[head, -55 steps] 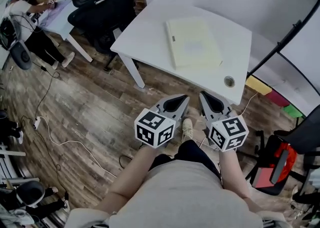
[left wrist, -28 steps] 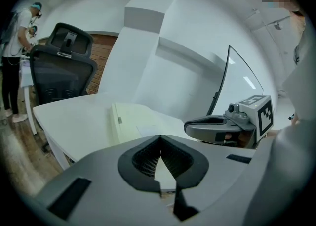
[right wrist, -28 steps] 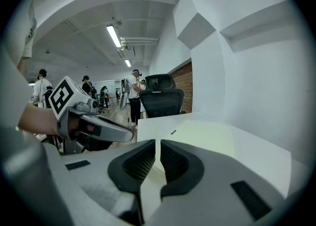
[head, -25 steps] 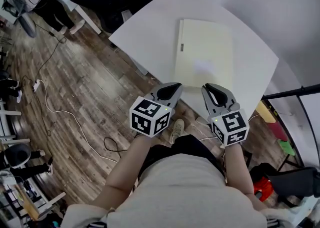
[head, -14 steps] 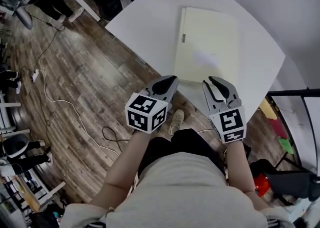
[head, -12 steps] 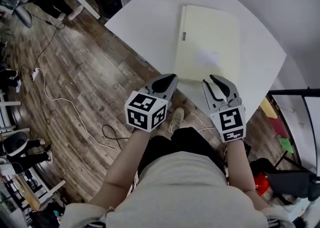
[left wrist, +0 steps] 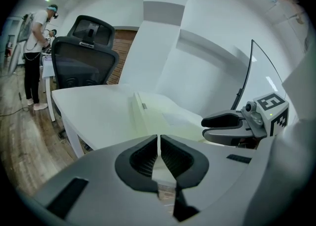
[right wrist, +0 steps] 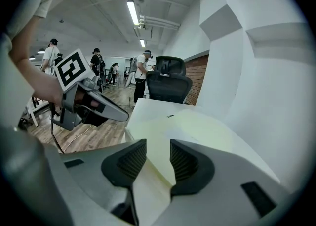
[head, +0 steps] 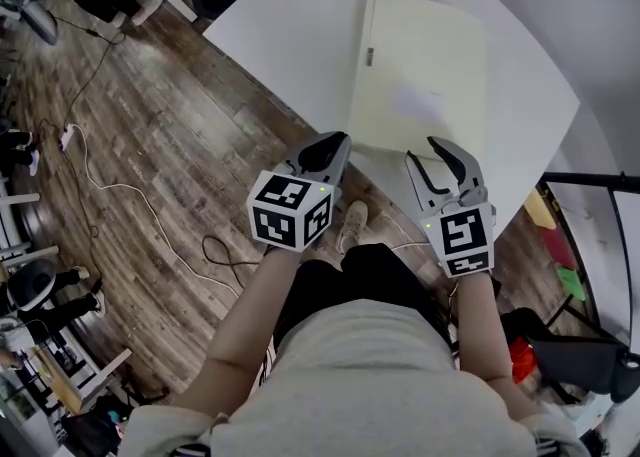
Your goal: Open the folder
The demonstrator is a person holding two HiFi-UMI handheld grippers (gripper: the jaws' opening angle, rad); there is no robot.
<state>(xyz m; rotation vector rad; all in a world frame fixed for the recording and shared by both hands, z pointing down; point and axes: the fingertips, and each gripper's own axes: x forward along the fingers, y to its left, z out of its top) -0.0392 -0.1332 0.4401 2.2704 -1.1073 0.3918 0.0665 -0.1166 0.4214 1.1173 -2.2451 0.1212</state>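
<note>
Showing folder (head: 420,65) lying lengthwise up-frame from right tool (head: 432,152), its empty jaws just opening, seemingly nearer than clenched left tool (head: 335,142)

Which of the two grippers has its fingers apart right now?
The right gripper: its fingers have just been opening and stand apart, with nothing between them. On the left gripper the fingers are pressed together.

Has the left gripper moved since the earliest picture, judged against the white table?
Yes. Earlier the left gripper hung over the floor, short of the table; now its shut fingers reach the table's near edge, beside the folder's near left corner.
</note>
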